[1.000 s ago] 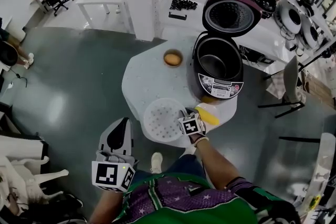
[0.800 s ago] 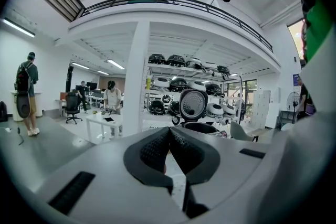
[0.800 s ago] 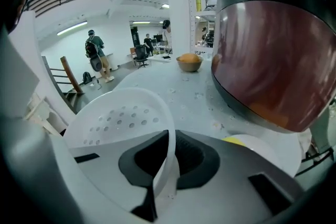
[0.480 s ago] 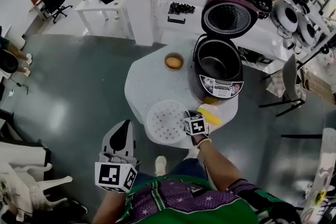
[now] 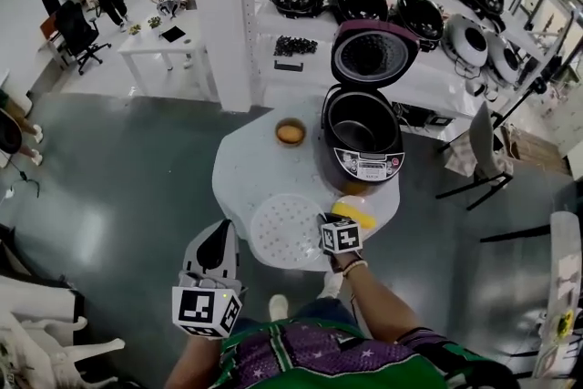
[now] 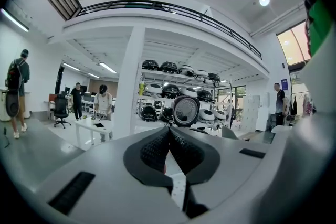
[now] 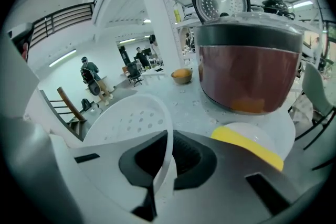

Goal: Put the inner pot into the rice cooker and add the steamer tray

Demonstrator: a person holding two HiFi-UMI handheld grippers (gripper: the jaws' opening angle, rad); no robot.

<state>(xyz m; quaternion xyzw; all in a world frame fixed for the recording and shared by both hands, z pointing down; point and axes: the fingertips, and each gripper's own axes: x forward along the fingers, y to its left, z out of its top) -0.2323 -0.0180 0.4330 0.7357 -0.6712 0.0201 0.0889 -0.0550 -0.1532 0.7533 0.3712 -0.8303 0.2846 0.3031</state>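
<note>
White plastic rim pinched tight: we're gripping the steamer tray (image 7: 131,123) in the right gripper (image 7: 167,157) at the near edge of the table (image 5: 241,168), with the left gripper (image 6: 169,139) hanging closed and empty. We're judging the inner pot (image 5: 360,118) already seated in the rice cooker (image 5: 364,161) — next we're needing a level carry over its open mouth.

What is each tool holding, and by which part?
The right tool grips the white steamer tray by its rim. The left tool is shut, holding nothing.

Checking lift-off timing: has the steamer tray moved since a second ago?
Yes, barely: the right gripper, shut on the steamer tray at its near rim, has tipped it up off the round table; it is no nearer the rice cooker.
</note>
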